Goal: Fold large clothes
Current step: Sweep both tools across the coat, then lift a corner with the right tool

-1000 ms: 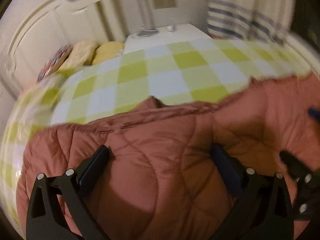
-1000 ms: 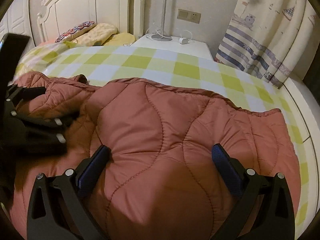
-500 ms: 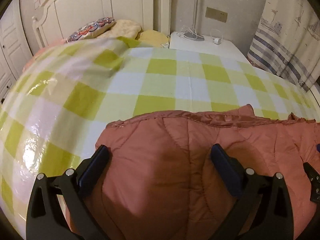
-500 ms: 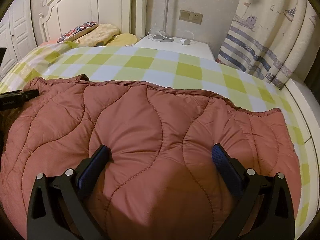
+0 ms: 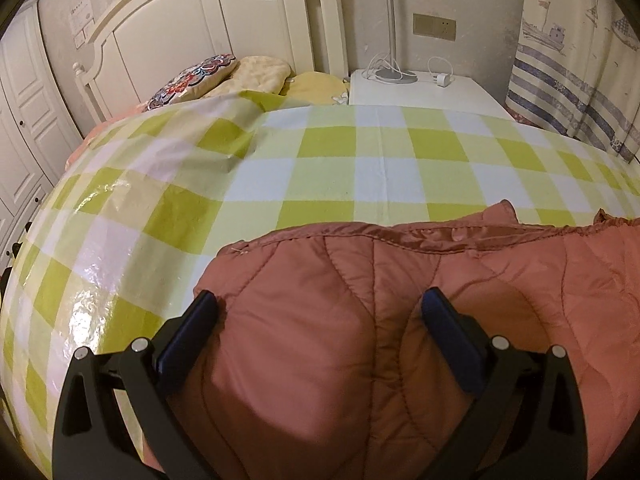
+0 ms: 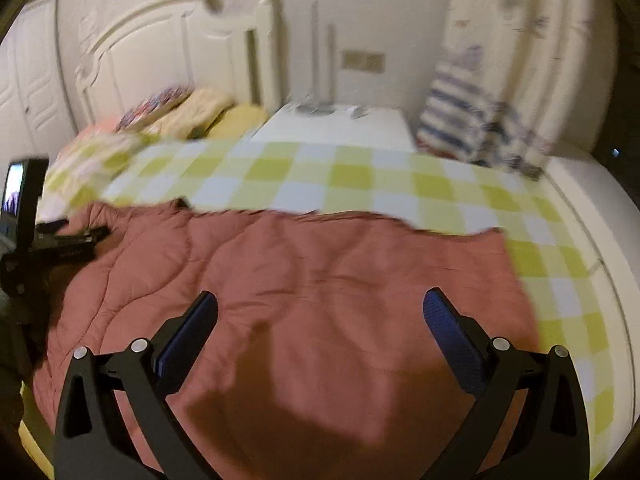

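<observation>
Checked bed [image 5: 340, 168] carries a rust quilted coat [image 5: 400, 320], spread flat; both grippers' fingers [image 6: 188, 332] apart.

A home bedroom.
A white headboard [image 5: 208, 36] with pillows [image 5: 224, 80] at upper left, a checked bedspread [image 5: 360, 160] mid-frame, a nightstand [image 5: 420, 92] and curtain [image 5: 572, 80] at upper right.

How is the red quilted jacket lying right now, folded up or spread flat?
Spread flat. The jacket covers a wide patch of the checked bed cover with its far edge running straight across; whether a layer is doubled underneath, I cannot tell.
</observation>
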{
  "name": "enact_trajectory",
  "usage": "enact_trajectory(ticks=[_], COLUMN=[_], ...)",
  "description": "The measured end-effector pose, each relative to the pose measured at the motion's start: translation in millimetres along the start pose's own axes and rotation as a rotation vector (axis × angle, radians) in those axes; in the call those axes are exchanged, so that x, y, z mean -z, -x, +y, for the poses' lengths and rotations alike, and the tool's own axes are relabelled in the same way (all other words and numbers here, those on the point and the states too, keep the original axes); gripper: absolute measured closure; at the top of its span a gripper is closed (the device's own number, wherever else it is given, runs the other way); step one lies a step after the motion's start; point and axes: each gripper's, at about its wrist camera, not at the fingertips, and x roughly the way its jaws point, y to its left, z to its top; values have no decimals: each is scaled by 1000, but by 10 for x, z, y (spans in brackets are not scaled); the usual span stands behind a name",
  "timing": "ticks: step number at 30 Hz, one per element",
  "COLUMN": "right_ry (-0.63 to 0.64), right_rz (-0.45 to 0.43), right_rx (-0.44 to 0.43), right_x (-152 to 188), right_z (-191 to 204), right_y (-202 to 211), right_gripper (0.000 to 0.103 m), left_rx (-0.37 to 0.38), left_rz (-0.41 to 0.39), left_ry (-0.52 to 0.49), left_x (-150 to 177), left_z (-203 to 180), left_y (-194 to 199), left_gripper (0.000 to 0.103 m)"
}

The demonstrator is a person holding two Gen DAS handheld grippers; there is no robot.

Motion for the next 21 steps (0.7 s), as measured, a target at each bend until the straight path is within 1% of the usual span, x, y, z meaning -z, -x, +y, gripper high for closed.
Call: enact_trajectory(ticks=[2, 3, 4, 5, 6, 7, 10, 12, 13, 15, 16, 17, 19, 20, 21], right_ry=[-22, -63, -109, -186, -223, -218, -143, -132, -140, -178, -191, -193, -161, -140, -100], right_rz=[26, 86, 109, 107, 99, 101, 108, 98, 92, 72, 51, 26, -61, -93, -135], right_rx=[92, 146, 115, 37, 14, 20, 74, 77, 66, 49, 47, 39, 16, 20, 10], right_x=[81, 190, 250, 297, 285, 273, 271, 274, 278, 277, 252, 238, 250, 250, 264], right_z=[-237, -448, -566, -712, -791, -785, -647, -628, -650, -677, -650, -623, -411, -310, -148], right_y=[-46, -210, -286, -320, -301, -303, -366, -366, -353, -257, -134, -12, 319, 424, 557], right_gripper=[5, 4, 4, 5, 5, 5, 4, 4, 4, 5, 5, 5, 5, 5, 5], left_rx=[4, 9, 18, 17, 15, 14, 16, 26, 32, 53, 60, 69, 111, 144, 197], left_rz=[1, 1, 1, 1, -1, -1, -2, 1, 2, 2, -6, -30, -124, -157, -192], left_ry=[2, 4, 7, 7, 7, 7, 9, 13, 17, 26, 30, 36, 45, 41, 22], left_x=[-1, 0, 1, 4, 2, 2, 5, -1, -4, -8, -9, -5, 45, 85, 157], left_z=[7, 11, 15, 13, 16, 19, 21, 28, 34, 58, 71, 83, 77, 41, -39], left_y=[-10, -11, -12, -14, -10, -12, -12, -28, -26, 11, 57, 155, 510, 677, 886], left_gripper=[2, 2, 2, 2, 2, 2, 2, 2, 2, 2, 3, 3, 3, 2, 2])
